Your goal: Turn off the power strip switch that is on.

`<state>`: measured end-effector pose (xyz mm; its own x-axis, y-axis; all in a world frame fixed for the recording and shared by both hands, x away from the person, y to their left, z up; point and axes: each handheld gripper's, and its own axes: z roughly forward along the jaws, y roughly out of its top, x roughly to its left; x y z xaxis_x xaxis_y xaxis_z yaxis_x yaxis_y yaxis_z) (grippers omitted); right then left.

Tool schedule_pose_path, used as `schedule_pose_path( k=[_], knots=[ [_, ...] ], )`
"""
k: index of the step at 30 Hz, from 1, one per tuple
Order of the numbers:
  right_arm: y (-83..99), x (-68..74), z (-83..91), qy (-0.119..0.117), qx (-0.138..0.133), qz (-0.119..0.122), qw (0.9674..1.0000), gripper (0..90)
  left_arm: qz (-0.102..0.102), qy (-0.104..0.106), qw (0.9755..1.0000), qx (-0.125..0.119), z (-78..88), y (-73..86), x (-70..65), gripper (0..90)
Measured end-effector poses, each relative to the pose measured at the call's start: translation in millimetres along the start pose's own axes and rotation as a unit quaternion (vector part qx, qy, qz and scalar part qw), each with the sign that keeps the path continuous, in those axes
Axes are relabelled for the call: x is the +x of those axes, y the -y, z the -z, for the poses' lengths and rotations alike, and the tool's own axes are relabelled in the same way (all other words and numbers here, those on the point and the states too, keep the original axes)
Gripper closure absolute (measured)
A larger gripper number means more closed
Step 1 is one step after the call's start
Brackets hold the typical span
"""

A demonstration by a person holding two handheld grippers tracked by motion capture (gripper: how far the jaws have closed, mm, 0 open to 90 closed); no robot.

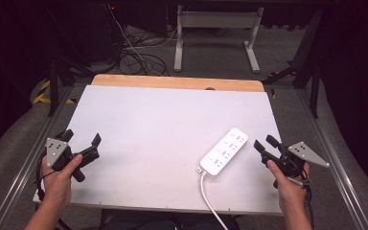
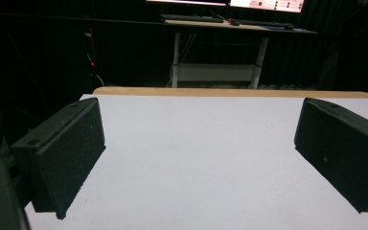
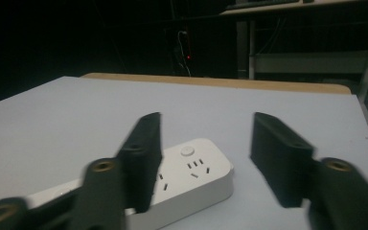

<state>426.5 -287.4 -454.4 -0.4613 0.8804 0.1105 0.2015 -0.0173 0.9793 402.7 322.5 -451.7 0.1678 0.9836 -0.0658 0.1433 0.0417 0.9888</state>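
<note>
A white power strip lies flat on the white table top, right of centre, angled toward the far right. Its white cord runs off the front edge. My right gripper is held just right of the strip, apart from it, jaws open. In the right gripper view the strip's button end lies just ahead, partly behind one jaw, and my right gripper has nothing between its pads. My left gripper is near the table's left front, open. Its jaws stand wide over bare table in my left gripper view.
A wooden strip borders the table's far edge. Metal rails run along both sides. Beyond the table, a white desk frame and tangled cables sit on the dark floor.
</note>
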Motion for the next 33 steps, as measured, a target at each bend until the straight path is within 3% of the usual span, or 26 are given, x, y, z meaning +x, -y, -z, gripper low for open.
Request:
schedule_pose_path(
  k=[2, 4, 5, 7, 14, 19, 25, 26, 28, 29, 33],
  knots=[
    [-5.5, 1.6, 3.9, -0.007, -0.023, 0.007, 0.9997, 78.6, -0.003, 0.000, 1.0000, -0.001, 0.0, -0.1, 0.0, 4.0],
    [-7.6, 2.5, 4.9, -0.009, -0.034, 0.010, 0.9993, 83.2, -0.004, 0.001, 1.0000, -0.002, -0.2, -0.2, 0.0, 4.0],
    [-11.5, 4.9, 5.9, -0.016, -0.046, 0.014, 0.9987, 90.0, -0.006, 0.000, 1.0000, -0.002, -0.5, -0.2, -0.2, 4.0],
    [-14.7, 7.1, 5.1, -0.020, -0.048, 0.025, 0.9984, 90.0, -0.006, 0.001, 1.0000, -0.002, -0.8, -0.2, -0.3, 4.0],
    [-25.2, 12.1, 1.2, -0.028, -0.041, 0.027, 0.9984, 90.0, -0.012, 0.002, 0.9999, -0.002, -2.0, -0.3, -0.5, 4.0],
    [-34.4, 25.5, -7.3, -0.045, -0.028, 0.048, 0.9974, 90.0, -0.017, 0.004, 0.9998, -0.004, -1.5, -0.6, -0.8, 4.0],
    [-33.8, 47.8, -26.9, -0.082, 0.004, 0.085, 0.9929, 90.0, -0.018, 0.005, 0.9998, -0.004, -1.5, -0.6, -0.5, 4.0],
    [-31.7, 55.6, -33.2, -0.093, 0.020, 0.097, 0.9907, 90.0, -0.017, 0.004, 0.9998, -0.004, -1.6, -0.4, -0.5, 4.0],
    [-31.0, 58.2, -35.2, -0.097, 0.025, 0.102, 0.9897, 90.0, -0.017, 0.004, 0.9998, -0.004, -1.7, -0.3, -0.5, 4.0],
    [-29.5, 63.9, -39.9, -0.106, 0.037, 0.115, 0.9870, 90.0, -0.018, 0.004, 0.9998, -0.002, -1.7, -0.4, -0.3, 4.0],
    [-26.2, 69.1, -45.7, -0.119, 0.053, 0.121, 0.9840, 90.0, -0.019, 0.003, 0.9998, -0.002, -1.7, -0.1, -0.2, 4.0]
  ],
)
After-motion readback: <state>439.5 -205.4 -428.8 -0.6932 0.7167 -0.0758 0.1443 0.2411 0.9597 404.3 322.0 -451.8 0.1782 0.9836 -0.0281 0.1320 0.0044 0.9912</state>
